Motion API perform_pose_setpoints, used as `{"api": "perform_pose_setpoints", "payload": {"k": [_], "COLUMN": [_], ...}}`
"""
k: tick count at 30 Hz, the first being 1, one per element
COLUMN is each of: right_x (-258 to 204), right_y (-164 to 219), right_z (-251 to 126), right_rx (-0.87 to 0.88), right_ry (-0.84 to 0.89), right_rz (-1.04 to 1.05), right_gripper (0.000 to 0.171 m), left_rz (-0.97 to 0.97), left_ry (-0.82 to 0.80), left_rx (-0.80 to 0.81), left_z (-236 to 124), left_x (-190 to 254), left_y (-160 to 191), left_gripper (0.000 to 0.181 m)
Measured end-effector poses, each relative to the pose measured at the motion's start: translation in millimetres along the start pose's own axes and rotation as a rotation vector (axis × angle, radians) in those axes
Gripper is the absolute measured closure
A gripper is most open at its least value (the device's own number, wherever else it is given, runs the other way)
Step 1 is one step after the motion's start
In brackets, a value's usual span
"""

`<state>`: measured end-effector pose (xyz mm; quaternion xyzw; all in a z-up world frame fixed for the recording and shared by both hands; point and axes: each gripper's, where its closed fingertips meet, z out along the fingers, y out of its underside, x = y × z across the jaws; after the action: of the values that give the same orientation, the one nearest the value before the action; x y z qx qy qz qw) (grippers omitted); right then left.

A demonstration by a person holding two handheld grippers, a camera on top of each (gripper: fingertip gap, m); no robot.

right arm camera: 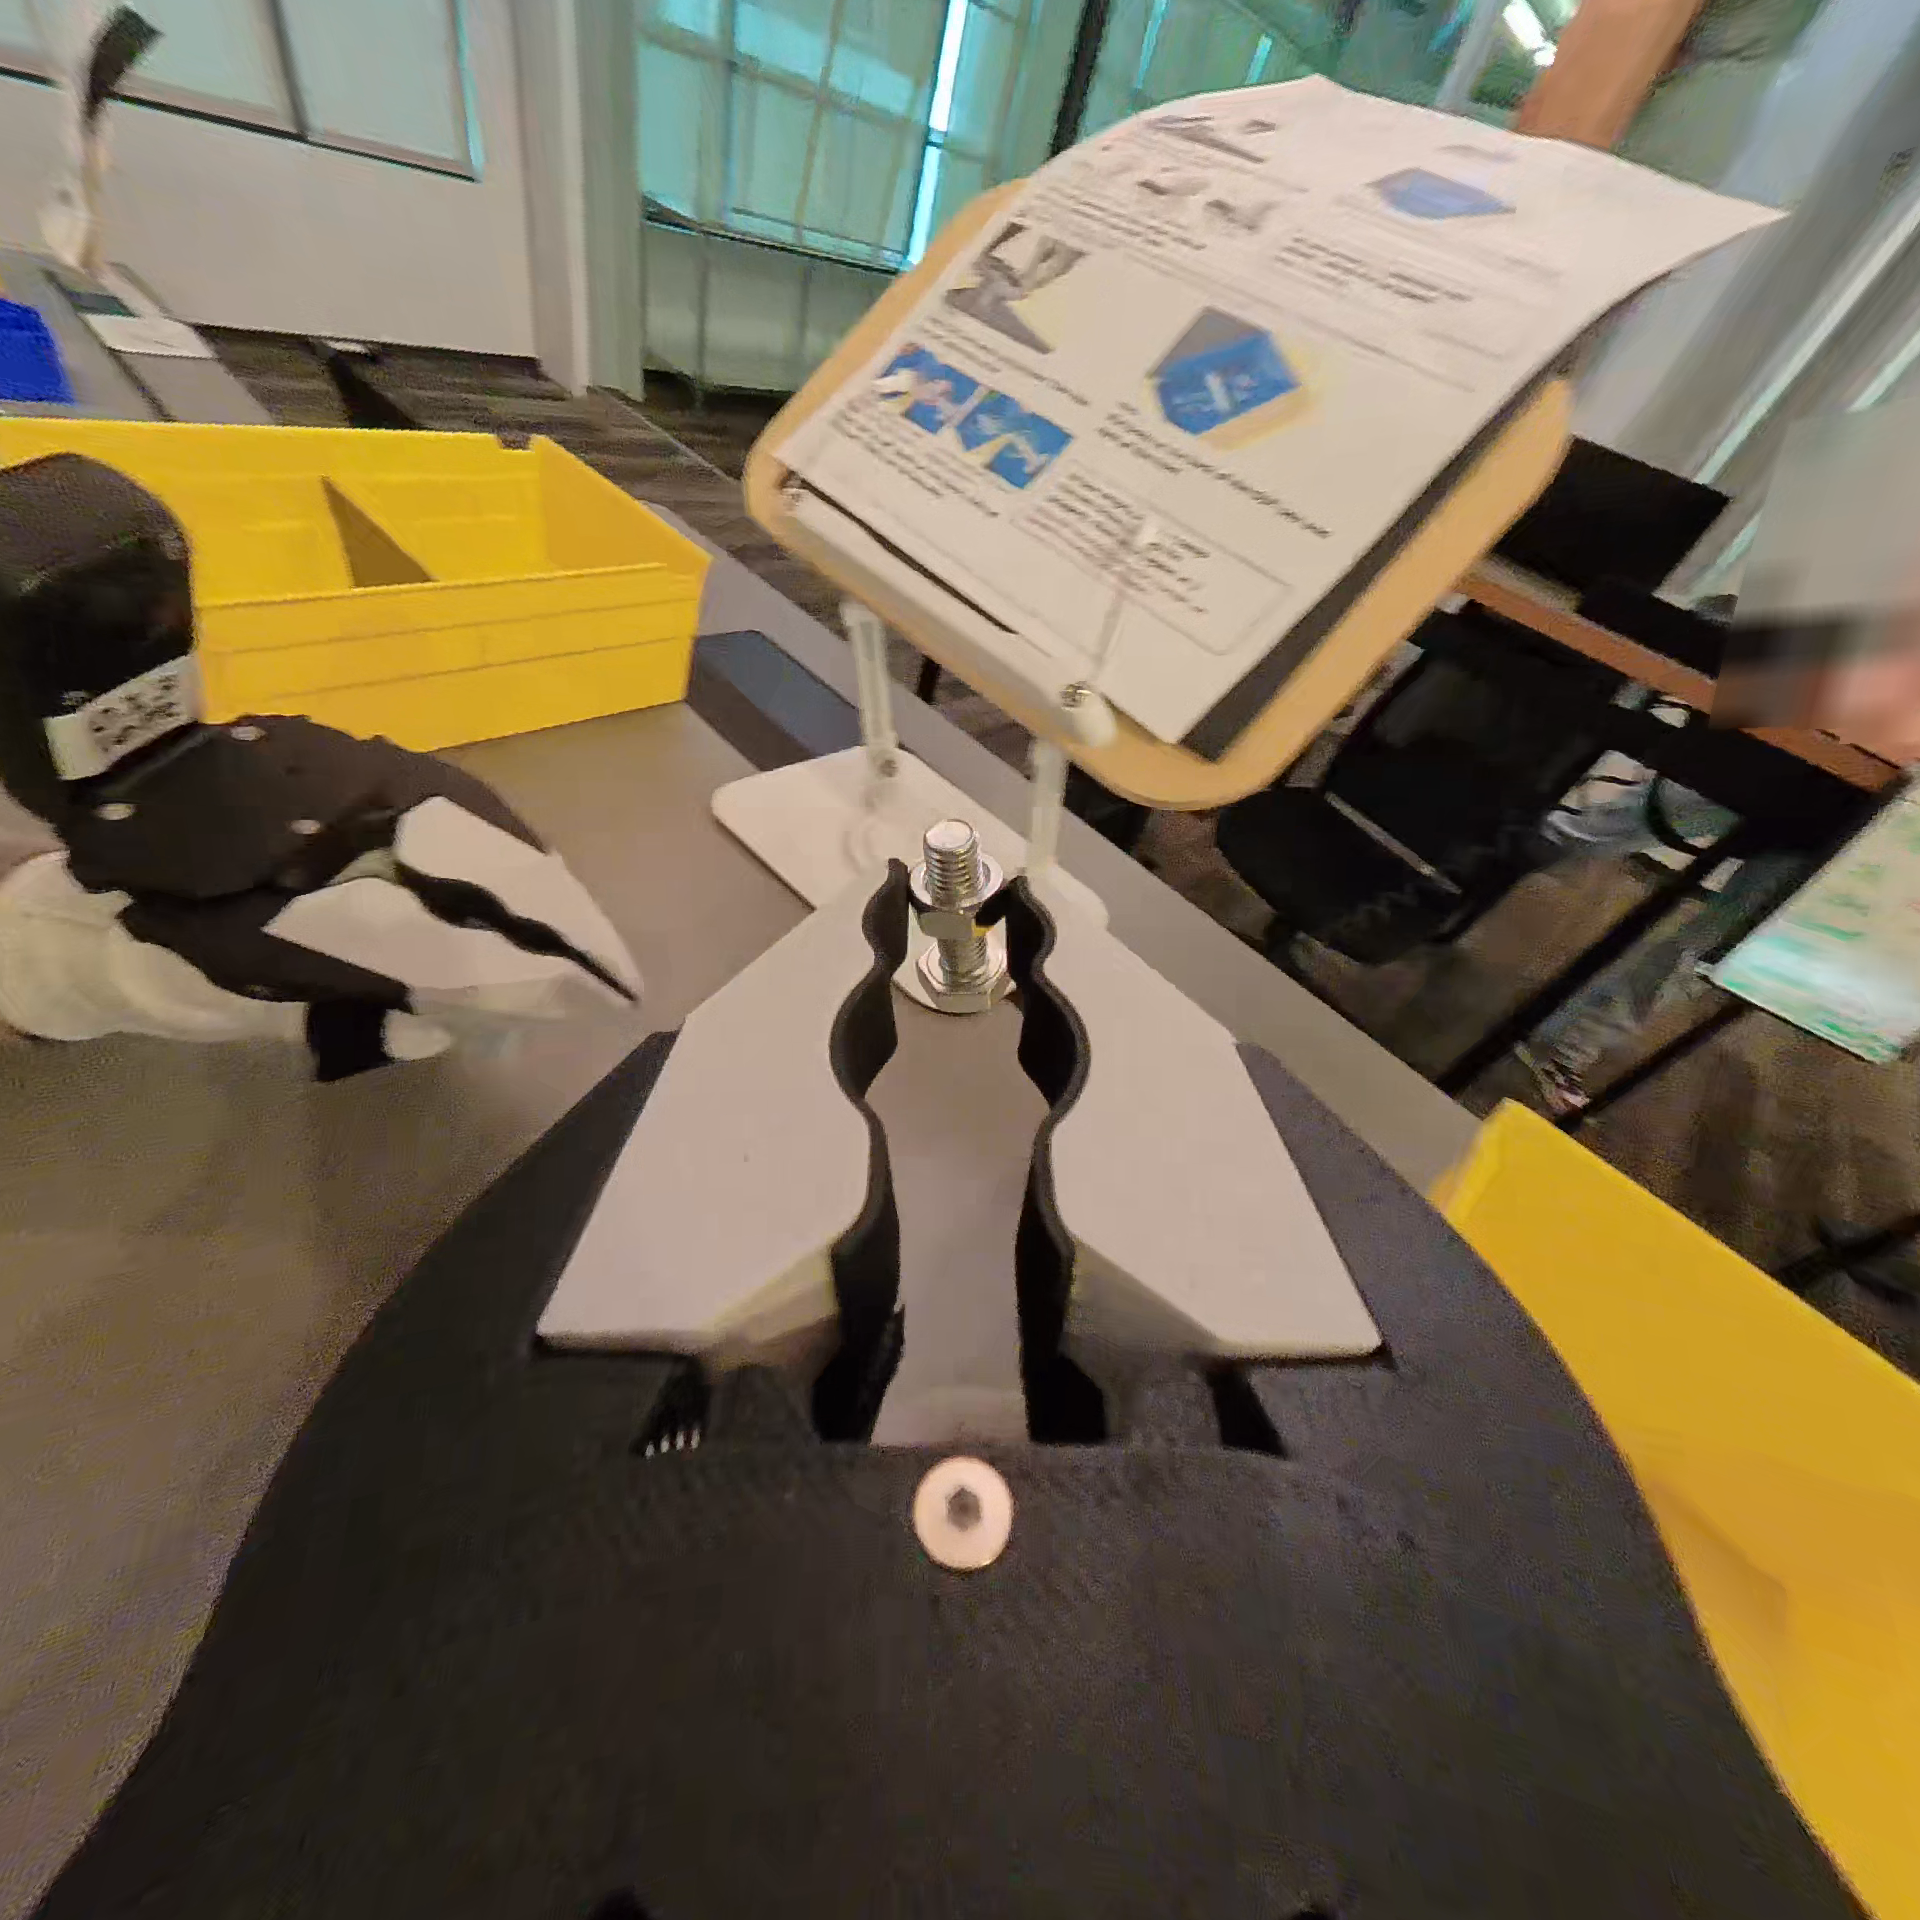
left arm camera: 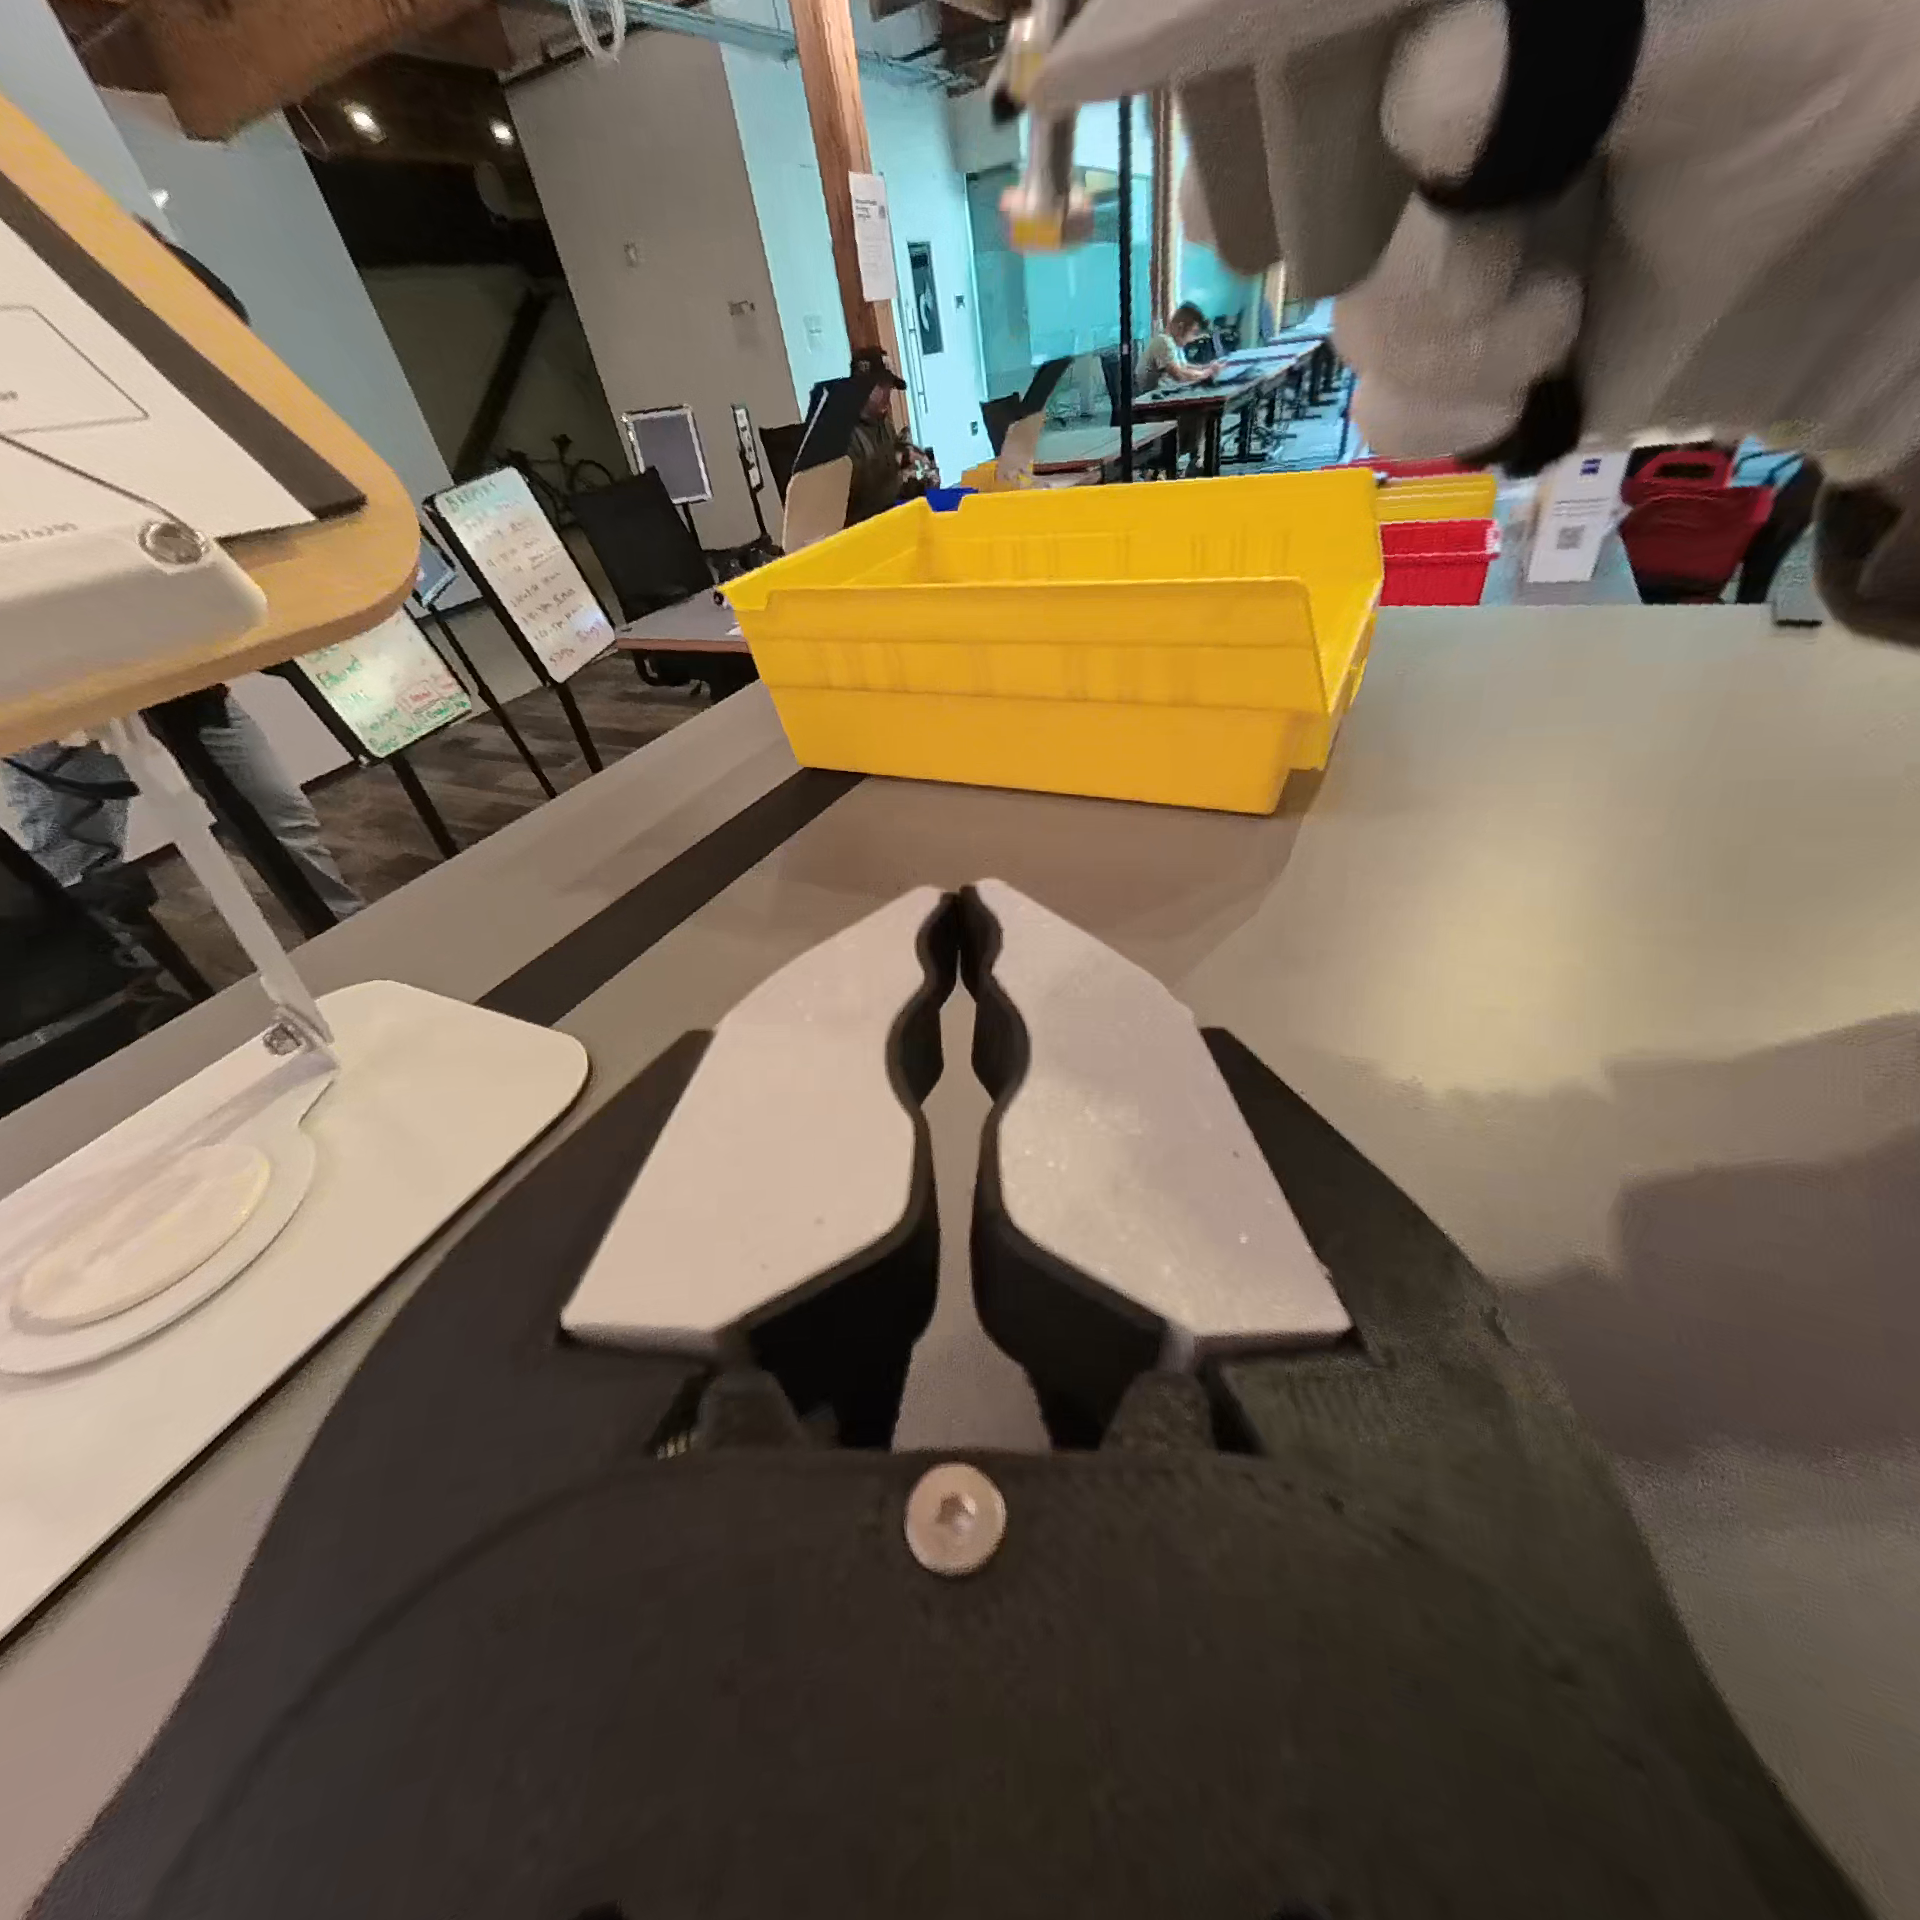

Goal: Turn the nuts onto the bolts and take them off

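While pressed together with nothing between the tips, left gripper (left arm camera: 958, 906) hovers low over smooth grey table (left arm camera: 1507, 831). Ahead of tips: glossy yellow bin (left arm camera: 1039, 665), ribbed plastic. Up and right, blurred: right gripper (left arm camera: 1455, 208) with bolt (left arm camera: 1044, 145) hanging at its tips.

Seen from the right wrist, right gripper (right arm camera: 956, 904) clenched on steel nut (right arm camera: 951, 920), wavy black pads either side. Threaded bolt (right arm camera: 954, 847) upright between tips, hex head below. Beyond tips: tilted wooden document stand (right arm camera: 1174, 457). Off left: left gripper (right arm camera: 582, 951), closed, near divided yellow bin (right arm camera: 436, 623).
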<state>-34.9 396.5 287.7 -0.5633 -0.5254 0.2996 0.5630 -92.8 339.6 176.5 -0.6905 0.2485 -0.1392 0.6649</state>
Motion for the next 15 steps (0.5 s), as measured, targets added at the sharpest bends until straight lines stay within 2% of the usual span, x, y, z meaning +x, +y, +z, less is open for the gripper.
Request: {"api": "perform_pose_setpoints", "payload": {"k": [4,8,11,15], "right_x": [92.6,160.1,181.6,181.3], "right_y": [20.8,84.7,148.8,220.5], "right_z": [-30.8,-46.9,-46.6,-45.6], "right_rx": [-0.186,-0.505,-0.738,-1.010], "right_ry": [0.206,0.291,0.242,0.131], "right_rz": [-0.022,0.030,0.114,0.195], "right_gripper": [0.155,0.154,0.154,0.154], "left_rz": [-0.015,-0.015,-0.013,-0.012], "left_ry": [-0.008,-0.008,-0.011,-0.013], "left_rx": [-0.007,-0.024,-0.034,-0.041], "left_z": [-0.4,1.3,1.9,1.5], "left_x": [-1.7,-1.2,-1.7,-3.3], "left_y": [-0.2,3.5,5.5,7.0], "left_gripper": [0.181,0.181,0.181,0.181]}}
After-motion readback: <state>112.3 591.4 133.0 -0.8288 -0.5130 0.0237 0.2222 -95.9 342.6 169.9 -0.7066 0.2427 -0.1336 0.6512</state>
